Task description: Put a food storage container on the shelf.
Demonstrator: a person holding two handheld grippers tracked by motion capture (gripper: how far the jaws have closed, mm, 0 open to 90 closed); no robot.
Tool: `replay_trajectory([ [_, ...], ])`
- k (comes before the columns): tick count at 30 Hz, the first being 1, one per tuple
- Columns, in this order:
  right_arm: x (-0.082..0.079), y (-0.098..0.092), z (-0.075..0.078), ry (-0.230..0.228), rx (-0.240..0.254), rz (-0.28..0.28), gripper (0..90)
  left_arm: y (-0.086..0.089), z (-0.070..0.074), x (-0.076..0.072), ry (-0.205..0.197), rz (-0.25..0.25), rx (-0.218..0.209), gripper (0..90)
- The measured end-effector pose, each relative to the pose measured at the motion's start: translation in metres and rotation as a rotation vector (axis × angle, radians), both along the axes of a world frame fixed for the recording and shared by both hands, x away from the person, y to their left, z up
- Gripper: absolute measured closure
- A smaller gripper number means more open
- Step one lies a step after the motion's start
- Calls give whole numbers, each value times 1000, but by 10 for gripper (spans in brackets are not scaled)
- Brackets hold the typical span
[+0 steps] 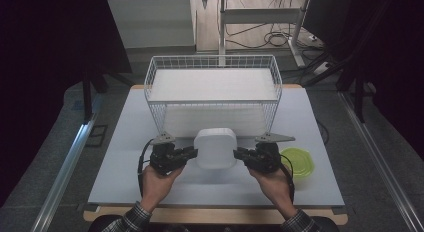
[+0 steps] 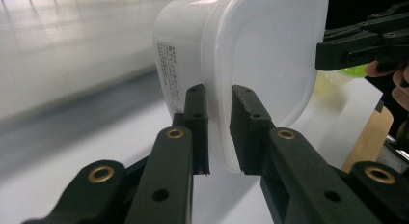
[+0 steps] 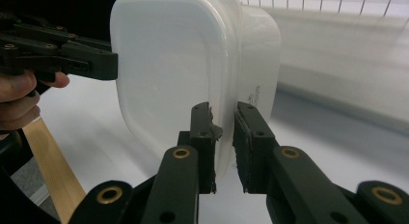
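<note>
- Both hands come in from the near edge, forearms angled inward, palms under the grippers.
- Left gripper (image 1: 189, 153) clamps the left rim of the white lidded container (image 1: 215, 148).
- Right gripper (image 1: 242, 154) clamps its right rim.
- Green lid (image 1: 300, 162) lies right of the right gripper.
- White wire basket (image 1: 214, 99) stands beyond on the white table (image 1: 125, 152).

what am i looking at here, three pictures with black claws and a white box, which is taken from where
A person sits at a table and holds a hand tool with two black jaws in each hand. The top picture is from a camera above. The other two come from cameras on the tools, looking along their jaws. The left gripper and the right gripper each pinch the rim of a white plastic container, one from each side. Behind it stands a white wire basket. A green lid lies by the right hand.
</note>
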State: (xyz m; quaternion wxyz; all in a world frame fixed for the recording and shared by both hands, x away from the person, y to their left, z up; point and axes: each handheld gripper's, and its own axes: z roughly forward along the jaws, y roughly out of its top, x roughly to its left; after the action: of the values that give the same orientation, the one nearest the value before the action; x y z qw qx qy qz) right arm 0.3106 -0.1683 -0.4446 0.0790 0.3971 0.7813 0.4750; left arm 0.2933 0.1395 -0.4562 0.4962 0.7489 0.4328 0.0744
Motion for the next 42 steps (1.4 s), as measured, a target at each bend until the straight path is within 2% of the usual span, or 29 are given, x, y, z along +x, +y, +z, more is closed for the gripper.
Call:
replay_trajectory([
  [11,8,4,38,-75,18,15,786,5,40,6,-88,9,5,784],
  [23,25,8,74,-111,47,19,786,10,81,19,-143,25,17,784],
  [30,32,13,97,-154,64,16,786,13,108,25,-185,39,28,784],
  [35,39,17,114,-179,65,16,785,18,123,34,-194,42,13,784],
  [42,56,23,135,-186,70,5,785,23,140,55,-189,45,-4,783],
])
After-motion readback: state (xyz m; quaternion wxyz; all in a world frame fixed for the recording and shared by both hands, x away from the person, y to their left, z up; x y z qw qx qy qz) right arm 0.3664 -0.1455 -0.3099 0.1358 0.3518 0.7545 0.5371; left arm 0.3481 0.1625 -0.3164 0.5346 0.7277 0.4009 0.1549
